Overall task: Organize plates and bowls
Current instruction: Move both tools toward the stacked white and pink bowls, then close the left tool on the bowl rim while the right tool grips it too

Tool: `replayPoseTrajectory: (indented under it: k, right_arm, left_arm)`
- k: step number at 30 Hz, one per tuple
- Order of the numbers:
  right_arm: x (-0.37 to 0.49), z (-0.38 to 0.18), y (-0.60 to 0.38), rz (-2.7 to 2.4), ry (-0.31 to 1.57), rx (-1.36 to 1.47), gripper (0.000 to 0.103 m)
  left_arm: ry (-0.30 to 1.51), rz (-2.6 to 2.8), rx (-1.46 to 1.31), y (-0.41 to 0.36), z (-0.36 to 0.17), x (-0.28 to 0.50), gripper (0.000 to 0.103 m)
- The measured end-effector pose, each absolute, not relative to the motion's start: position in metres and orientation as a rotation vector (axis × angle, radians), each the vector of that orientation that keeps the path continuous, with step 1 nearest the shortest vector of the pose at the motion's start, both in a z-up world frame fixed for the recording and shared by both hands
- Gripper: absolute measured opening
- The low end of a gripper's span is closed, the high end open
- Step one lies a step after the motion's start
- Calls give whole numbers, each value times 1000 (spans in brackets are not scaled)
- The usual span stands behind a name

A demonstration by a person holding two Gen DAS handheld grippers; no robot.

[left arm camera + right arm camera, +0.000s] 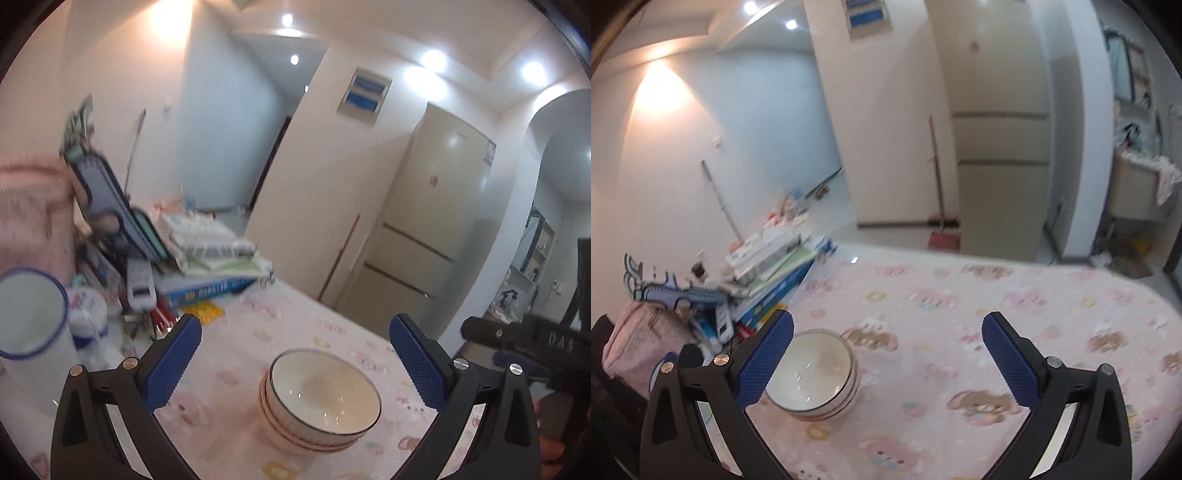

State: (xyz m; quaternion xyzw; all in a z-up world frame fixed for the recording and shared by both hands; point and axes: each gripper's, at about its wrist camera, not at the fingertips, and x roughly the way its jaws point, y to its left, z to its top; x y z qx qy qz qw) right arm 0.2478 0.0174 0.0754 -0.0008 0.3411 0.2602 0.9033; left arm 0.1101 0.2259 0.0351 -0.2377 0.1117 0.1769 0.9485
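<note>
Both grippers wide apart, L gripper (295,354) over stacked bowls (321,395)

"DAS" on black bar (532,338) at right; blue book (207,291) spine lettering unreadable.

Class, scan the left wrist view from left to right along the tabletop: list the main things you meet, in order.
White enamel mug with blue rim → stack of books and papers → stacked bowls → beige fridge past the table's edge → the other gripper's black body.
</note>
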Motion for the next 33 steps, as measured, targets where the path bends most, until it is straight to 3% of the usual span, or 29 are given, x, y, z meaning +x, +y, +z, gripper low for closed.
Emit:
replayPoseTrajectory:
  k: [5, 9, 13, 19, 23, 33]
  right_arm:
    - [258, 37, 32, 576, 730, 1, 98]
    - [272, 9, 38, 640, 843, 69, 98]
    - [278, -9, 43, 635, 901, 67, 84]
    - [287, -33, 46, 687, 1015, 123, 68]
    - [290, -43, 49, 700, 1052, 142, 64]
    - [300, -65, 46, 776, 1181, 332, 57]
  left_arm:
    - [403, 318, -618, 245, -5, 140, 92]
    - [426, 329, -643, 248, -14, 142, 92]
    - [442, 356, -628, 250, -18, 145, 91]
    - [501, 361, -630, 252, -21, 152, 77]
    - [577, 347, -695, 260, -35, 161, 59]
    - [637, 227, -821, 264, -51, 168, 46]
